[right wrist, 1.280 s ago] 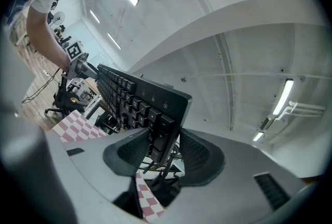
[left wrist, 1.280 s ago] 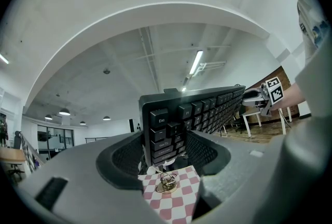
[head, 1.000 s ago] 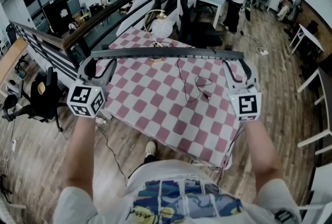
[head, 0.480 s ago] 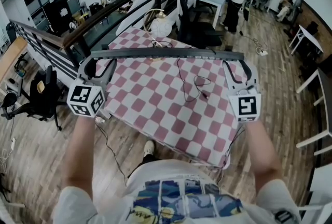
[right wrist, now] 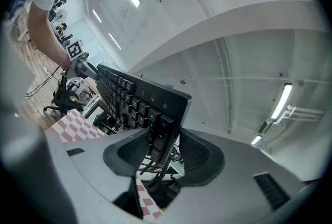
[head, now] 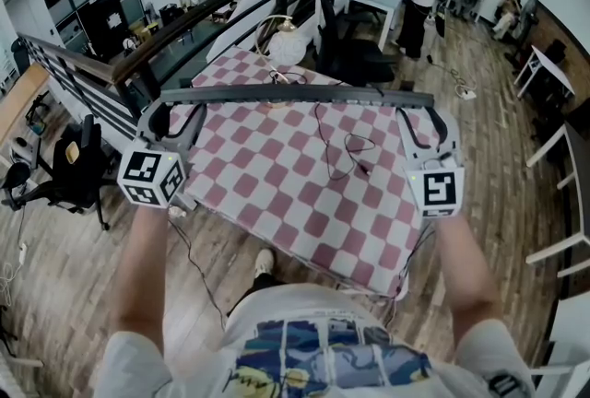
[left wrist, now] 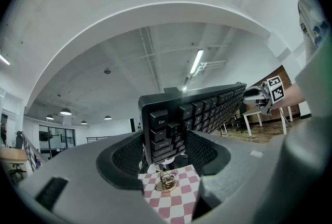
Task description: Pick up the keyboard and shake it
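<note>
Left gripper (head: pixel 171 115): jaws pinch the Esc end of the keyboard (head: pixel 295 95). In the left gripper view the mesh pads (left wrist: pixel 129 153) sit on either side of that end, one against the key face and one against the back. Nothing else is between them.

Right gripper (head: pixel 426 124): jaws pinch the opposite short end. The right gripper view shows the last key column wedged between its pads (right wrist: pixel 199 153), with a dark lead dangling below the jaws.

The relation that matters is that the keyboard's long axis runs straight across from one gripper to the other, left to right in the head view, nearly level. I hold it as a bar by its two ends, with neither hand nearer the middle. The board stands on its long edge. From above I see only a thin dark strip, and both gripper views look onto the key face, so the keys face back toward me.

Below and beyond it, the keyboard hangs clear of the table (head: pixel 277 203), which has a pink-and-white check cloth. A thin cable (head: pixel 346 152) lies looped on the cloth under the span, and I cannot tell whether it belongs to the keyboard.

Judgement: the pick-up is done and the shake is what remains. As both ends are held, the two hands need to move together, up and down or fore and aft across the long axis. Any pull along that axis, or a twist of one end against the other, would work the ends out of the pads.
</note>
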`<move>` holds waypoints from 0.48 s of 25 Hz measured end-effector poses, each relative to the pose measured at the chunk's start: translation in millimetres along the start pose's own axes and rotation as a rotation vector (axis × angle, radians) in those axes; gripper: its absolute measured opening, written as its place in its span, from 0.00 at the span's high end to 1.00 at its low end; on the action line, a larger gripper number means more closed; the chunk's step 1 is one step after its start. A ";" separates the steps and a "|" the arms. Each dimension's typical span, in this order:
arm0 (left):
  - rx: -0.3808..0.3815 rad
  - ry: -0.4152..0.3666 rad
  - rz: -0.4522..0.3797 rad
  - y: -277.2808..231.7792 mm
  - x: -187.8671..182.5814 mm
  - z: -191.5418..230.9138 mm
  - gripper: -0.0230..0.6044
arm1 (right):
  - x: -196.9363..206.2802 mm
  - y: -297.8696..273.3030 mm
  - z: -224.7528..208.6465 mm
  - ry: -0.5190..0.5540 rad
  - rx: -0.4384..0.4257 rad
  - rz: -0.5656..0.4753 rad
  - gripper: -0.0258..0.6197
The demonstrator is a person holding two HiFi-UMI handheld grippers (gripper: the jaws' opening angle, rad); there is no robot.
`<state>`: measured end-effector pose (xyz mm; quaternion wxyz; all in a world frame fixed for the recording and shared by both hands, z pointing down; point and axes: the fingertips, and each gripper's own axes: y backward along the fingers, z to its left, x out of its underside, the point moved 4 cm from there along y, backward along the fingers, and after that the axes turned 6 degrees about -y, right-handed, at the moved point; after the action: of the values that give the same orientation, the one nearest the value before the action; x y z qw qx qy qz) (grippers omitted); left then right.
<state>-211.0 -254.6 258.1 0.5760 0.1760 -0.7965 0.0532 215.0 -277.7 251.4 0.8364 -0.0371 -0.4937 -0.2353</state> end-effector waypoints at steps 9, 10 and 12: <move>0.003 0.000 -0.001 -4.1 -0.5 0.2 0.56 | 1.7 -2.1 -1.7 -0.003 0.002 0.000 0.68; 0.005 0.000 0.001 -4.5 -0.1 -0.5 0.56 | 3.2 -1.3 -1.9 -0.004 0.002 0.005 0.68; 0.006 -0.001 0.005 -4.7 1.2 -1.3 0.56 | 6.0 -1.0 -1.3 -0.008 0.001 0.010 0.68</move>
<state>-208.5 -258.9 259.0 0.5749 0.1758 -0.7971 0.0571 218.0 -281.2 255.6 0.8356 -0.0401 -0.4968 -0.2308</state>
